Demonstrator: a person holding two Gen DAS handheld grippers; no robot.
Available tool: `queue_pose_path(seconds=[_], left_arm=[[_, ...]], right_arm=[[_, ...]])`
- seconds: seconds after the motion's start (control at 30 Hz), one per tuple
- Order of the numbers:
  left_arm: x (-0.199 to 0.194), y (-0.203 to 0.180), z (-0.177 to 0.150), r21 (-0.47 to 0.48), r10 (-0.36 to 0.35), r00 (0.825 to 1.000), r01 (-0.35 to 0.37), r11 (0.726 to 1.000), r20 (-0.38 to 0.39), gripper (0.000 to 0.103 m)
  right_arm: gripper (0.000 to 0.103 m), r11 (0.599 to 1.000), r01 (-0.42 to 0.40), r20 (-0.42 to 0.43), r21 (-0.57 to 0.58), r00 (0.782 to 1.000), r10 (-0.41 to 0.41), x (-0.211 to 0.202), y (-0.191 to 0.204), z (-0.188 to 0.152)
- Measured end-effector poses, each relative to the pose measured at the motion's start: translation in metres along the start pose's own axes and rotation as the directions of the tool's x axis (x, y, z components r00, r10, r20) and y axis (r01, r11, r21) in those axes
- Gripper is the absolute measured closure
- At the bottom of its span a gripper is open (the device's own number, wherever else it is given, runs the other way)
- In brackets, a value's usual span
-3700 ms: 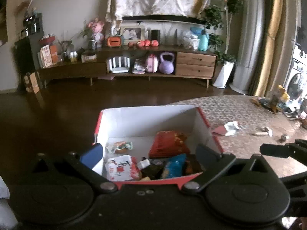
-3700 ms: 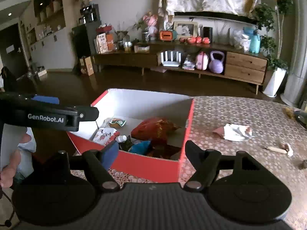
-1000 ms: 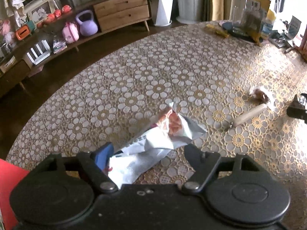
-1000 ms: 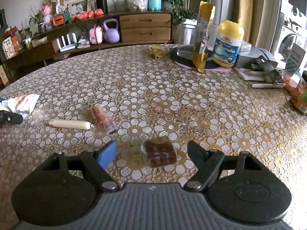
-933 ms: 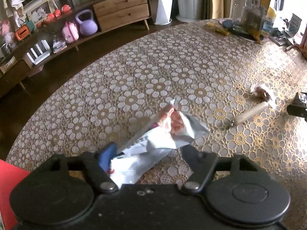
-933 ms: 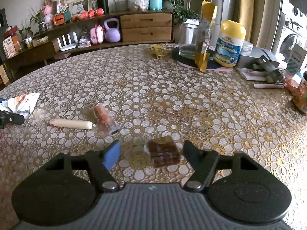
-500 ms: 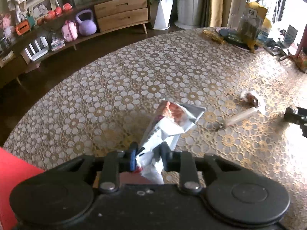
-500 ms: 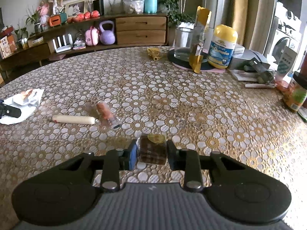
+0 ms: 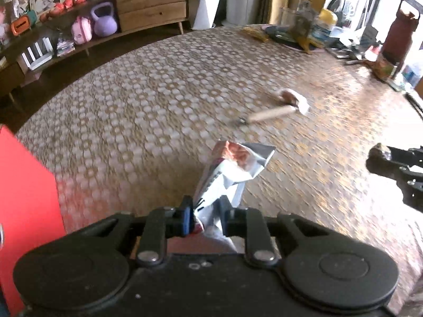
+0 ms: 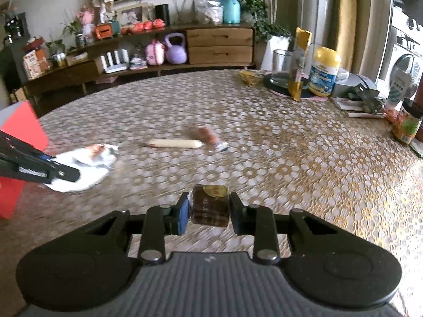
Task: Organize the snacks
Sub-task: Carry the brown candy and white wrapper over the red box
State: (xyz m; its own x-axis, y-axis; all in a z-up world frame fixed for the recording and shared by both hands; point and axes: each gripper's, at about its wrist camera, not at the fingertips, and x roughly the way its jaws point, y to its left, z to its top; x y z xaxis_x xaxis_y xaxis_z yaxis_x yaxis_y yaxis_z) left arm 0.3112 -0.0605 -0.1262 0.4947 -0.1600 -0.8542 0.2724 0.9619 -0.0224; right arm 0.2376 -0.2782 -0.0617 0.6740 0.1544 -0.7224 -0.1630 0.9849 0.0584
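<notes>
The white snack wrapper point(image 9: 232, 169) hangs pinched in the left gripper point(image 9: 205, 218), whose jaws have just been closing on it, lifted off the patterned tablecloth point(image 9: 148, 100). The right gripper point(image 10: 210, 212) clamps a brown snack block point(image 10: 209, 207), also clear of the cloth. A pale sausage stick point(image 10: 174, 143) and a small wrapped sausage point(image 10: 211, 136) lie beyond; the red box point(image 9: 23, 185) sits left.
</notes>
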Motion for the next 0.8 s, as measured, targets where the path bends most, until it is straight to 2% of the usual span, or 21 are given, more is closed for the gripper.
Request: queue_pose_path(seconds=[0.47,0.8], left_arm=[[-0.097,-0.009,-0.054,-0.048,-0.047,0.996,0.051,0.998,0.077,0.086],[-0.171,0.006,-0.081,-0.092,-0.049,0.986,0.064,0.994,0.162,0.086]], right_arm=[[0.072,0.996,-0.086,0.047,-0.036,0.995,0.088,-0.095,0.066,-0.015],[0.072,0.987,-0.126,0.096,-0.096,0.986,0.136,-0.153,0.110,-0.010]])
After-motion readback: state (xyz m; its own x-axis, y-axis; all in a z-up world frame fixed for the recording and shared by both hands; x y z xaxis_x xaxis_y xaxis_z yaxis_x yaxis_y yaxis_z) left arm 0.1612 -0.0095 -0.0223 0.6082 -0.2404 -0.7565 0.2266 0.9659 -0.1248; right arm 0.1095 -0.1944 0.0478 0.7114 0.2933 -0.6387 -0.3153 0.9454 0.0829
